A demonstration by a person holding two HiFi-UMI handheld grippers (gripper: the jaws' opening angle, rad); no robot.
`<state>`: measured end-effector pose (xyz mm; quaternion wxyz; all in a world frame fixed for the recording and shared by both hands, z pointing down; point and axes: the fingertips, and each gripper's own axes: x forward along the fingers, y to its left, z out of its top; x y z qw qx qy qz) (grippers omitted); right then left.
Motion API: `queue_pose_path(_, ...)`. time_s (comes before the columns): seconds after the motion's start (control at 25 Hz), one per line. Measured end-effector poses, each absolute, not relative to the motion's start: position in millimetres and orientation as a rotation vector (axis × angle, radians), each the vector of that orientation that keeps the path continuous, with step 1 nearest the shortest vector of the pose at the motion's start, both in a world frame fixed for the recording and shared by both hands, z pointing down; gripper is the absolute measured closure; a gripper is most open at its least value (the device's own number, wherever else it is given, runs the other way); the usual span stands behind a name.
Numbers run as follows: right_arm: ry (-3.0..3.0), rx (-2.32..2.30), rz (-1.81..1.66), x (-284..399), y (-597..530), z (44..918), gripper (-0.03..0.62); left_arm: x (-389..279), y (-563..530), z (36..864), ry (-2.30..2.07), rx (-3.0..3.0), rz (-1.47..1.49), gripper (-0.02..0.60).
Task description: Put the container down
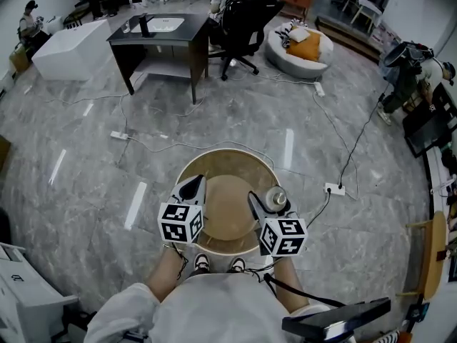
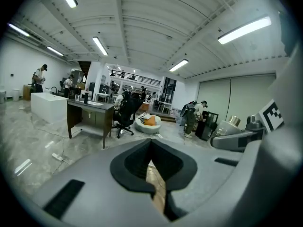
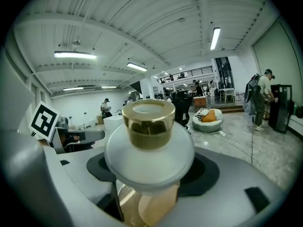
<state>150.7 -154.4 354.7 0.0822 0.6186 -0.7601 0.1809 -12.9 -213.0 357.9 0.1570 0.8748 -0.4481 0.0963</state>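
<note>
The right gripper point(image 1: 265, 201) was clenched on the container point(image 3: 149, 161) — a white, rounded jar with a gold cap point(image 3: 148, 121) pointing away from the jaws. In the head view the container point(image 1: 275, 197) sat over the 3 o'clock side of the round table point(image 1: 214, 161); whether it touched the tan top could not be told. The left gripper point(image 1: 193, 186) hovered at the table's 9 o'clock edge, its jaws drawn together with nothing between them — only a sliver of tan surface showed past the dark pads point(image 2: 142, 162). Farther off, a dark desk point(image 1: 161, 38) stood at 11 o'clock and an office chair point(image 1: 246, 20) at 12.
</note>
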Motion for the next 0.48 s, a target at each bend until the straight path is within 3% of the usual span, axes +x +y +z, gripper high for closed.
queue_pose_path(0.48, -2.259, 1.780, 0.637, 148, -144, 395, 0.240, -43, -195, 411, -1.347, 2.366, 0.344, 0.579)
